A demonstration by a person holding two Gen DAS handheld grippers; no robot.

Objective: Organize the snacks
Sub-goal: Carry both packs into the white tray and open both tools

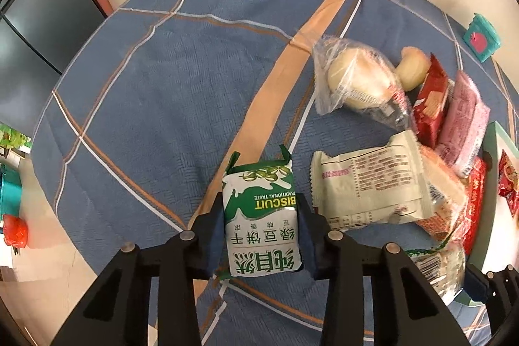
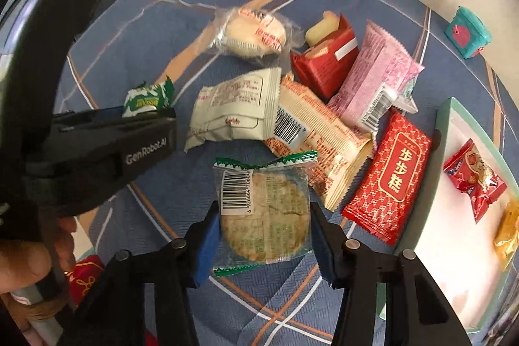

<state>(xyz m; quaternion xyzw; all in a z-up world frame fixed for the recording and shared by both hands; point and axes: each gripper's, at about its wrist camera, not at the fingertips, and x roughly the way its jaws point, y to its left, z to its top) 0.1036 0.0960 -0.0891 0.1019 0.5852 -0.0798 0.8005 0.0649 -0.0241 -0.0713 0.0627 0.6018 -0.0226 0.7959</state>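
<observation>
Left wrist view, left gripper (image 1: 261,229) jaws clamping green biscuit packet (image 1: 262,216), right gripper (image 2: 262,231) jaws pinching round cracker packet (image 2: 264,211)

Black gripper (image 2: 264,235), blue-padded jaws.

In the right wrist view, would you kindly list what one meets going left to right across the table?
Green biscuit packet in the left gripper → cream packet → round biscuit in the right gripper → red patterned packet → red candy on the tray.
</observation>
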